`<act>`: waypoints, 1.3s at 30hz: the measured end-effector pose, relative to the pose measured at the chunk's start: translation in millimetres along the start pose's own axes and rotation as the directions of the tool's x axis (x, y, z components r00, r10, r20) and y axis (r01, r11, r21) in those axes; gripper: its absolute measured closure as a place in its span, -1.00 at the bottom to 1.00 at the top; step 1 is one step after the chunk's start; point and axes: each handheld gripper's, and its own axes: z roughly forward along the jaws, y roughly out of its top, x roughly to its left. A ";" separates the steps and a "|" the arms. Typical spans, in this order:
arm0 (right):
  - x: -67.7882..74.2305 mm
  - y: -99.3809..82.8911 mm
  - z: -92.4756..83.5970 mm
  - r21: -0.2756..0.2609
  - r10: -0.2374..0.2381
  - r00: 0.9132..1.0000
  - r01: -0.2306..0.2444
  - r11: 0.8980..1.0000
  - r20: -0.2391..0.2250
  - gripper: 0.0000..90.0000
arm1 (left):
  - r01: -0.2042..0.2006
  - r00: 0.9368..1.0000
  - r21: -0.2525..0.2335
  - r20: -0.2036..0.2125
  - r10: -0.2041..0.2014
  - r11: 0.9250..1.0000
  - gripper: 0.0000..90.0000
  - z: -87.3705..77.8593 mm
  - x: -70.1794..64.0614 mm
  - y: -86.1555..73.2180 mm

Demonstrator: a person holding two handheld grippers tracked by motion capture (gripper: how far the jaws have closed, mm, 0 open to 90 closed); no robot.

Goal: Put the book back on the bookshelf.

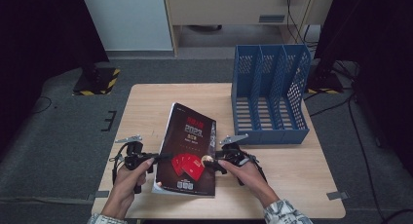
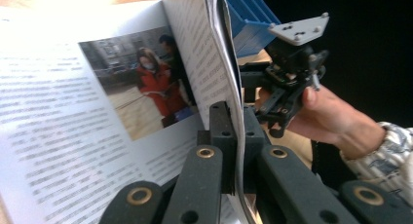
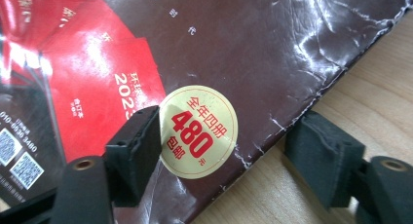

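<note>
Magazine cover reads "2023"; its sticker, seemingly, "480".

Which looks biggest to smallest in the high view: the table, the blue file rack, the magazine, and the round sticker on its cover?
1. Table
2. Blue file rack
3. Magazine, though not far behind the rack and tilted, so that gap is unsure
4. Round sticker, by far the smallest
</note>
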 end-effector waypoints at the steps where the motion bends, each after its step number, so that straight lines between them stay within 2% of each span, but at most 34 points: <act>1: 0.0 0.0 0.5 -0.002 0.001 1.000 -0.001 1.000 -0.003 -0.41 | 0.003 1.000 -0.004 0.005 -0.003 1.000 0.98 -0.2 -0.4 0.3; 7: -0.8 -0.1 3.3 -0.015 0.013 0.999 -0.014 1.000 -0.032 -0.49 | 0.020 0.999 -0.021 0.027 -0.020 1.000 0.98 -0.9 0.3 -0.2; 11: -1.2 -0.9 7.2 -0.007 0.015 0.999 -0.016 1.000 -0.047 -0.45 | 0.017 1.000 -0.009 0.009 -0.017 1.000 0.98 1.9 3.1 -1.7; 15: -4.0 -1.6 8.3 -0.007 0.016 0.999 -0.016 1.000 -0.042 -0.37 | 0.003 0.999 0.010 -0.041 -0.003 1.000 0.98 2.9 10.0 -3.2; 18: -3.2 -1.4 8.6 -0.004 0.009 0.999 -0.009 1.000 -0.032 -0.34 | -0.032 0.993 0.049 -0.115 0.037 0.998 0.97 5.5 11.4 -4.6; 20: -2.1 -1.2 9.0 -0.001 0.005 1.000 -0.005 1.000 -0.025 -0.33 | -0.055 0.984 0.077 -0.163 0.067 0.995 0.94 8.8 12.5 -6.5; 21: -1.6 -1.1 9.1 0.002 0.003 1.000 -0.003 1.000 -0.023 -0.33 | -0.069 0.978 0.100 -0.187 0.087 0.993 0.92 11.0 13.0 -7.6; 24: -0.5 -0.5 9.5 0.006 0.000 1.000 0.000 1.000 -0.010 -0.31 | -0.115 0.948 0.157 -0.278 0.156 0.981 0.76 16.7 16.8 -11.0; 25: -0.4 -0.4 9.5 0.007 -0.003 1.000 0.003 1.000 -0.008 -0.30 | -0.121 0.941 0.165 -0.294 0.166 0.979 0.70 17.5 18.4 -11.9; 28: -0.8 -0.6 9.3 0.006 -0.005 1.000 0.005 1.000 -0.008 -0.29 | -0.133 0.927 0.174 -0.325 0.185 0.976 0.53 15.9 24.0 -13.3; 29: -0.7 -0.6 9.2 0.007 -0.001 1.000 0.001 1.000 -0.009 -0.28 | -0.144 0.921 0.186 -0.334 0.201 0.972 0.49 15.2 26.1 -14.5; 31: -0.5 -0.6 9.3 0.005 -0.005 1.000 0.005 1.000 -0.006 -0.29 | -0.142 0.916 0.199 -0.345 0.206 0.970 0.47 13.7 29.2 -16.2; 34: 0.1 -1.1 9.5 0.001 -0.001 1.000 0.001 1.000 -0.004 -0.29 | -0.139 0.892 0.181 -0.404 0.203 0.974 0.30 7.7 34.9 -16.4; 35: 0.2 -1.4 9.6 -0.002 -0.002 1.000 0.002 1.000 -0.003 -0.29 | -0.138 0.887 0.161 -0.419 0.194 0.977 0.27 4.5 36.8 -16.0; 37: 0.4 -1.7 10.1 -0.008 -0.006 1.000 0.006 1.000 0.001 -0.29 | -0.152 0.872 0.117 -0.452 0.189 0.981 0.19 -2.5 38.6 -14.8; 39: 0.5 -2.0 10.5 -0.013 -0.002 1.000 0.002 1.000 0.001 -0.29 | -0.178 0.857 0.112 -0.471 0.210 0.978 0.14 -6.6 38.9 -13.8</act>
